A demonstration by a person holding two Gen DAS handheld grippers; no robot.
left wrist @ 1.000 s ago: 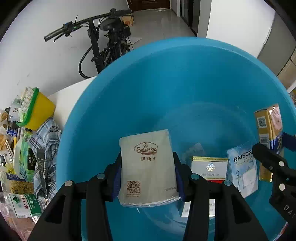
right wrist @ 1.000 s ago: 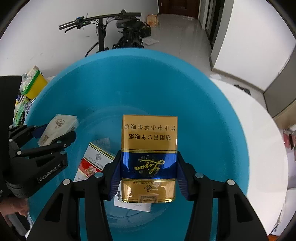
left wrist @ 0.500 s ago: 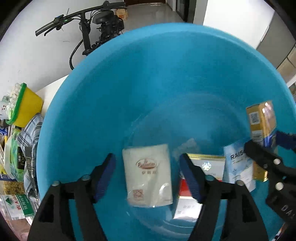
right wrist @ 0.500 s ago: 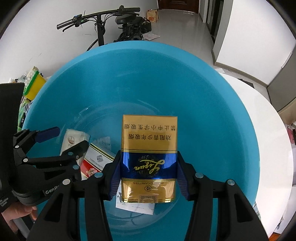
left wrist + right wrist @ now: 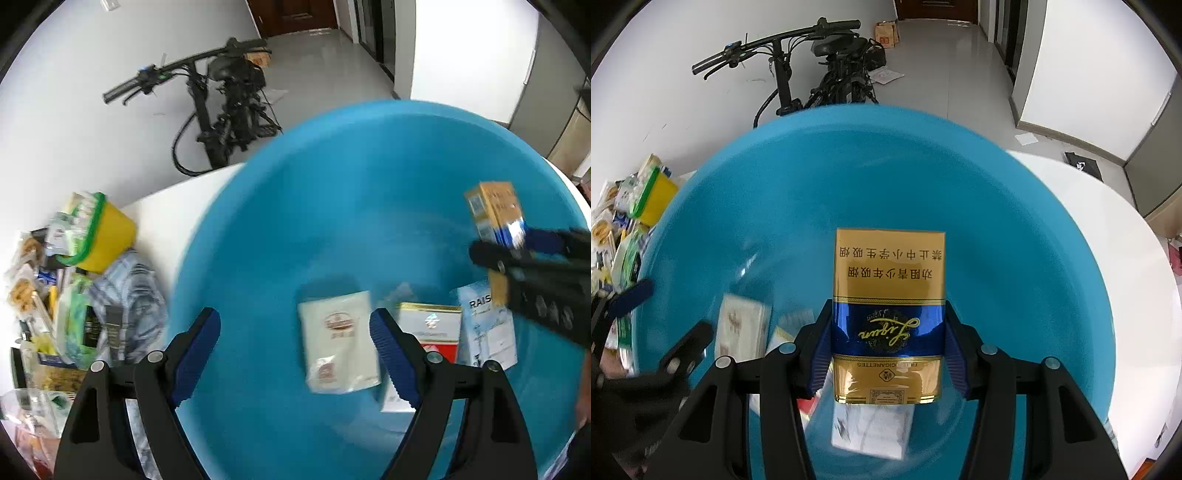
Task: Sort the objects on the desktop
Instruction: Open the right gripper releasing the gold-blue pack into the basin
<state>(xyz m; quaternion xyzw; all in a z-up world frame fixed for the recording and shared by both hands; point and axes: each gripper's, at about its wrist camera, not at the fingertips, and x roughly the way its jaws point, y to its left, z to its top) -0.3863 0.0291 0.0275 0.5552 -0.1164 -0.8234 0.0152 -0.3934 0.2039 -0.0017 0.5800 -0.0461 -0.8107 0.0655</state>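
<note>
Blurred: tissue packet (image 5: pixel 338 341) in blue basin (image 5: pixel 295 206), logo unreadable. Left gripper (image 5: pixel 295 347) spread wide, empty. Right gripper (image 5: pixel 888 354) clamping "Liqun" cigarette pack (image 5: pixel 888 314), "FILTER CIGARETTES", over basin centre; "RAIS…" pack (image 5: pixel 487 328) cut off at 3 o'clock.

Both wrist views look down (closely) into one shared blue basin (image 5: pixel 258 236) (image 5: pixel 1052 258).

Smooth glossy blue plastic basin (image 5: pixel 1034 229), gold-and-blue cigarette pack (image 5: pixel 888 314) in shiny foil-look film, white wipe packet (image 5: pixel 338 341) in glossy crinkled plastic wrap, ribbed blue pads (image 5: pixel 393 350) on matt black plastic fingers, checked cloth (image 5: pixel 129 280), smooth white table (image 5: pixel 1145 266)
</note>
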